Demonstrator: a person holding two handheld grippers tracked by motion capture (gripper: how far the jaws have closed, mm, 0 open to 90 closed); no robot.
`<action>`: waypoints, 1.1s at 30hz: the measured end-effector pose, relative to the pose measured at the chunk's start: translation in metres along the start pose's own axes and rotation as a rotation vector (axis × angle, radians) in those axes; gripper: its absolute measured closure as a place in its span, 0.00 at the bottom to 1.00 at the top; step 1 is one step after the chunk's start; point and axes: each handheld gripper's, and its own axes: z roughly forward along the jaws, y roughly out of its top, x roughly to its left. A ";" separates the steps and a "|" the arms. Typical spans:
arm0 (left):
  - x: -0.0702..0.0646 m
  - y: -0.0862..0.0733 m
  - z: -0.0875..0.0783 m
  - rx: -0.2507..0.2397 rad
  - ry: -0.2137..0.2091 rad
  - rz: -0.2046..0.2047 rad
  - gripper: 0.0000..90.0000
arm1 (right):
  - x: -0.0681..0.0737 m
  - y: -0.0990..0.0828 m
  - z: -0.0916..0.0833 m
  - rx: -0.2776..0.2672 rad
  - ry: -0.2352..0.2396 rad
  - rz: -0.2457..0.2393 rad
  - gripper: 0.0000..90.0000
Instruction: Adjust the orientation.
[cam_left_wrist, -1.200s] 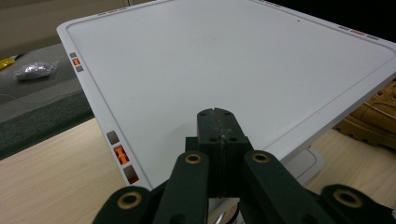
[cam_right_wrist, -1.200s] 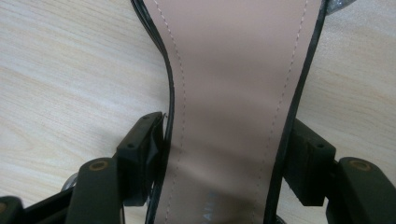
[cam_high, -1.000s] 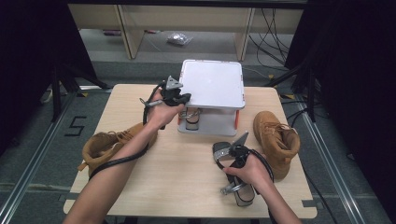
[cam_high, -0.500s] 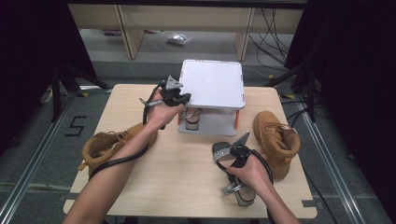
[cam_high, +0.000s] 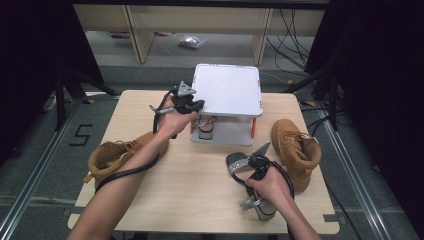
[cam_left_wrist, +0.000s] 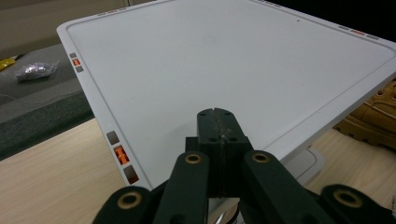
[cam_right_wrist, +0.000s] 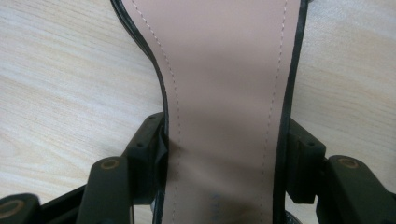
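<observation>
At lower right of the high view, our right gripper (cam_high: 248, 162) pinches a black sandal with pink insole (cam_right_wrist: 224, 93); its partner (cam_high: 206, 126) already sits in the white two-tier rack (cam_high: 227, 90), left gripper (cam_high: 192, 102) pressed together above

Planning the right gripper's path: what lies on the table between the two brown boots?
High view: the white rack with a sandal under it, then bare table.

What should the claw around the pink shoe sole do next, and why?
Probably finish closing. The right claw has just been closing, with the sandal's pink insole between its jaws and the pads at its black edges. The sandal lies flat on the table. A firm pinch should come before any lift. The left claw rests shut over the white tray.
</observation>
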 end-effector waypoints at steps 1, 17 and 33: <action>0.000 0.000 0.000 0.000 0.000 0.001 1.00 | 0.000 0.000 0.000 0.000 0.000 0.000 0.48; 0.001 0.000 -0.001 0.013 0.002 0.015 1.00 | -0.004 -0.002 -0.001 -0.031 -0.001 -0.006 0.48; 0.001 0.001 -0.001 0.014 0.002 0.017 1.00 | -0.009 -0.004 -0.008 -0.070 -0.002 -0.006 0.49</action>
